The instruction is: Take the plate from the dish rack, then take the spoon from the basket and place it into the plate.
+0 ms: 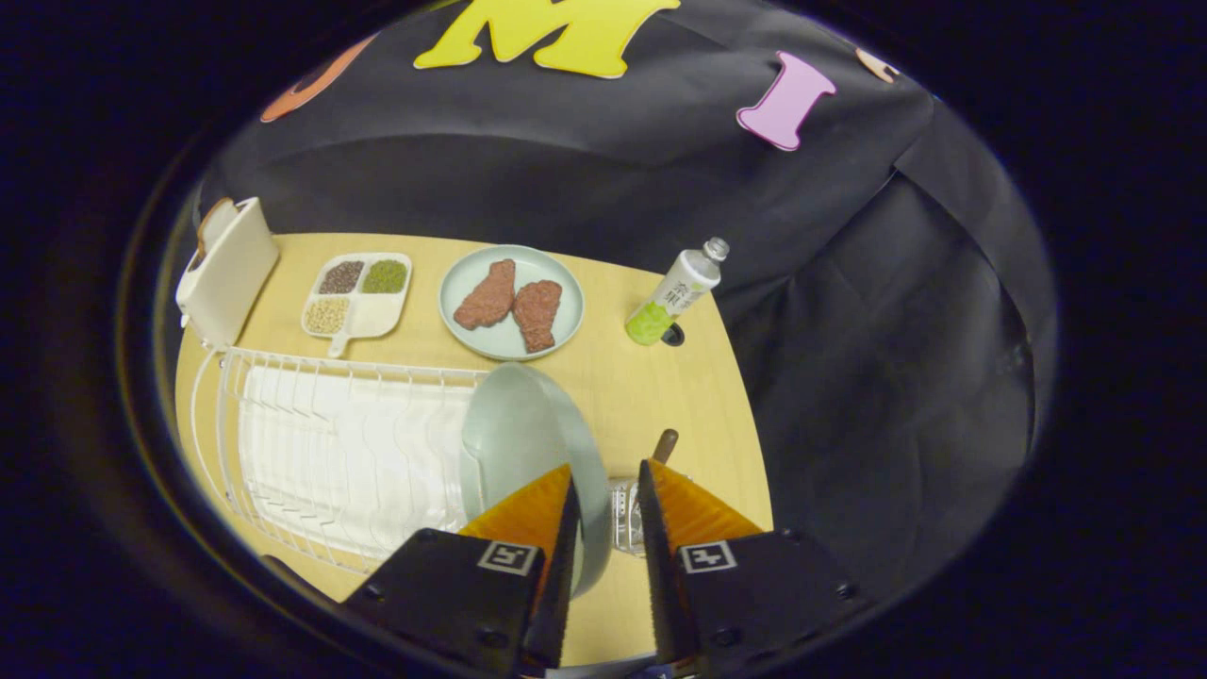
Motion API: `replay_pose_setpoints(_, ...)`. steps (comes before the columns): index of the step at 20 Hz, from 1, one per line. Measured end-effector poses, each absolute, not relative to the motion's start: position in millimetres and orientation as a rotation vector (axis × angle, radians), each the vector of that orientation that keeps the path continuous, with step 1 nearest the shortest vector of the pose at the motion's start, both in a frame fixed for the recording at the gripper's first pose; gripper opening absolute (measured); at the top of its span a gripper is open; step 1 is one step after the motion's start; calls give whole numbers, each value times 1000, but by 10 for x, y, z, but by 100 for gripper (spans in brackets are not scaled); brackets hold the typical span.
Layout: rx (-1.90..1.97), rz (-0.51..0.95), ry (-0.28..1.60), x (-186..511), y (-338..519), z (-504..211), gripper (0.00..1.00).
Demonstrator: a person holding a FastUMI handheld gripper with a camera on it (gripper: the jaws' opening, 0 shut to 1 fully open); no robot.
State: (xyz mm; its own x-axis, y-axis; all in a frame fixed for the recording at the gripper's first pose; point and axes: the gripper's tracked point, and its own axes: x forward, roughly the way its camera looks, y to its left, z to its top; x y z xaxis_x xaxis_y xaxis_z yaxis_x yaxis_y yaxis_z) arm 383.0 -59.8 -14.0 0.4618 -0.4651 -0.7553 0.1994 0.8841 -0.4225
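My gripper (608, 476) fingers stand parted astride the rim of the pale green plate (528, 443), upright at the right end of the dish rack (311, 453), lower centre, touching nothing, lined up to pinch.

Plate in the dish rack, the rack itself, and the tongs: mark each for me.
plate (519, 438): gripper view, its pale face, standing on edge.
dish rack (321, 462): gripper view, wire ribs.
tongs (608, 486): gripper view, open gap between the tips, straddling the plate's rim.

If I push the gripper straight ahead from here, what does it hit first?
Most likely the rim of the pale green plate standing in the dish rack: the open gripper straddles its edge. Depth is unclear.
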Motion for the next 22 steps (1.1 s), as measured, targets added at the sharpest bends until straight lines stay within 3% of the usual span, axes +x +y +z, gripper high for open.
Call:
replay_pose_setpoints(1,-318,-409,1002,3873,-585,-150,36)
replay_pose_setpoints(2,-349,-414,1001,3882,-598,-118,23)
replay_pose_setpoints(8,-366,-534,961,3737,-608,4,9)
replay_pose_setpoints(13,-411,-612,847,3604,-646,375,8)
replay_pose_setpoints(22,-178,-376,789,2774,-180,529,7)
